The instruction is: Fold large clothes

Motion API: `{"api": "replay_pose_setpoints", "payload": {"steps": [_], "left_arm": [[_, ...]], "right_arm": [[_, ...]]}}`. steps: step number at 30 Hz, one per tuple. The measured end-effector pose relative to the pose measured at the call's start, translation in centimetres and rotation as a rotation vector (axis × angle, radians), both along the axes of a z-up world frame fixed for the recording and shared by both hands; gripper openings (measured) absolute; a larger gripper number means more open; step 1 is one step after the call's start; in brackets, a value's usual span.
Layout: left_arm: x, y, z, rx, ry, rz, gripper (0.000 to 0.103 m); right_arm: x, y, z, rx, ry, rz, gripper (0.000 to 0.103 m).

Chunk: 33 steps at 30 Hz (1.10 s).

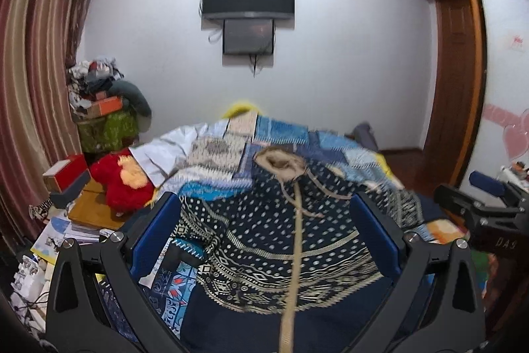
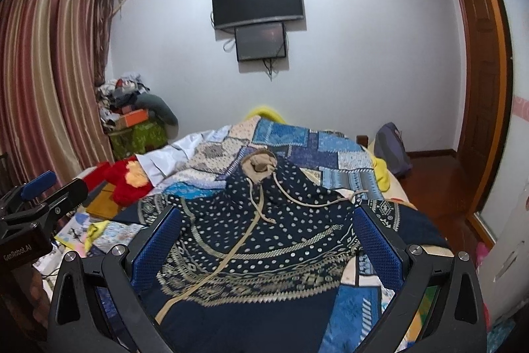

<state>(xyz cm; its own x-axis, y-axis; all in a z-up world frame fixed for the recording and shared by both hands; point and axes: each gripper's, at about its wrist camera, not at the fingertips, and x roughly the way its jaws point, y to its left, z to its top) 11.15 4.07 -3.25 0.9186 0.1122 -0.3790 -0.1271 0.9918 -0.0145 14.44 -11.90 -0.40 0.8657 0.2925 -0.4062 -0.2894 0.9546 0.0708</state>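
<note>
Two open hand-held grippers, left [image 1: 264,240] and right [image 2: 266,240], over one patterned hoodie [image 2: 264,240].

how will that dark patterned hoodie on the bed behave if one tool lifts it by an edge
The hoodie will probably be floppy: it already lies in soft folds over the quilt, so a single pinch would likely drag and sag rather than lift flat. Its fleecy hood lining suggests thick fabric, likely heavy for cloth. The loose drawstring will probably dangle and could snag.
</note>
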Motion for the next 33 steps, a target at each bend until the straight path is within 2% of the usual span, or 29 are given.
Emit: {"api": "replay_pose_setpoints", "payload": {"steps": [3,8,11,13,17,19,21,24,26,30,33], "left_arm": [[3.9,2.2,-2.0,-0.028,0.072,0.024,0.103],[9.6,7.6,-6.2,-0.131,0.184,0.105,0.103],[13.1,11.3,-8.7,-0.114,0.226,0.209,0.103],[15.5,13.9,-10.6,-0.095,0.282,0.264,0.103],[19.0,18.6,-14.3,-0.123,0.384,0.298,0.103],[20.0,20.1,-16.0,-0.162,0.434,0.306,0.103],[20.7,21.5,-17.6,-0.240,0.501,0.308,0.103],[21.0,23.1,-20.1,-0.410,0.583,0.290,0.102],[20.2,23.6,-20.9,-0.475,0.586,0.312,0.102],[19.2,23.6,-21.6,-0.505,0.559,0.297,0.102],[19.7,24.7,-22.4,-0.552,0.553,0.301,0.100]], "right_arm": [[4.5,0.7,-1.6,-0.005,0.058,0.010,0.103],[12.3,2.2,-4.6,-0.060,0.150,0.009,0.103],[16.9,3.2,-6.8,-0.084,0.213,0.019,0.103],[19.7,3.7,-8.2,-0.098,0.257,0.026,0.103],[25.1,5.8,-11.8,-0.175,0.361,0.051,0.103],[27.2,7.1,-13.5,-0.238,0.393,0.070,0.103],[29.1,8.6,-15.5,-0.309,0.426,0.096,0.103],[30.9,10.3,-18.0,-0.354,0.469,0.137,0.103],[31.8,11.2,-19.5,-0.343,0.500,0.178,0.103],[33.1,12.4,-21.1,-0.284,0.561,0.249,0.102],[33.2,13.5,-21.7,-0.298,0.555,0.263,0.102]]}}
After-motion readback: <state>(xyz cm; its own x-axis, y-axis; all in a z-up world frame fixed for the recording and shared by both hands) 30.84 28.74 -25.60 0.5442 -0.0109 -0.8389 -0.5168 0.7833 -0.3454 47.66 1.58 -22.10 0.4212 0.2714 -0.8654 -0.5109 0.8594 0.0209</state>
